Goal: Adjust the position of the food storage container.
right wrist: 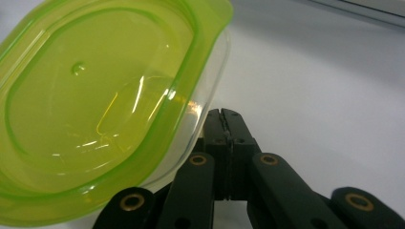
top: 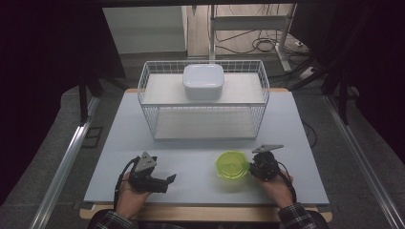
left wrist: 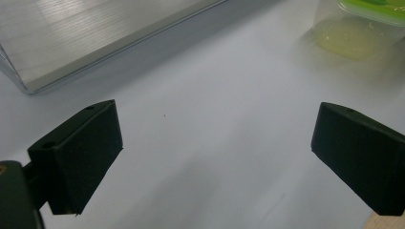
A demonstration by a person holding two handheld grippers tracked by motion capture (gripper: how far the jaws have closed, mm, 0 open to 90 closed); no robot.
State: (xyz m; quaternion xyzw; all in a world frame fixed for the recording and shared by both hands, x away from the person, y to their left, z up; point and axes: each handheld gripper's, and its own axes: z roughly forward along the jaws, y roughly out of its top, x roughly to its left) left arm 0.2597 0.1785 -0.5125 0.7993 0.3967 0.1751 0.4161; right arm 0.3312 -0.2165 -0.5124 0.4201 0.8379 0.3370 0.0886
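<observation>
A clear tub with a lime-green lid sits on the pale table near the front, right of centre. My right gripper is right against the tub's right side. In the right gripper view the jaws are pressed flat together, with the gripper just beside the tub's wall and nothing seen between them. My left gripper rests at the front left, pointing right. It is open over bare table, and the tub lies far ahead of it.
A white wire basket rack stands at the back middle of the table. A white lidded box rests on its upper shelf. Its lower shelf board lies ahead and to the left in the left gripper view. Metal rails run along both sides of the table.
</observation>
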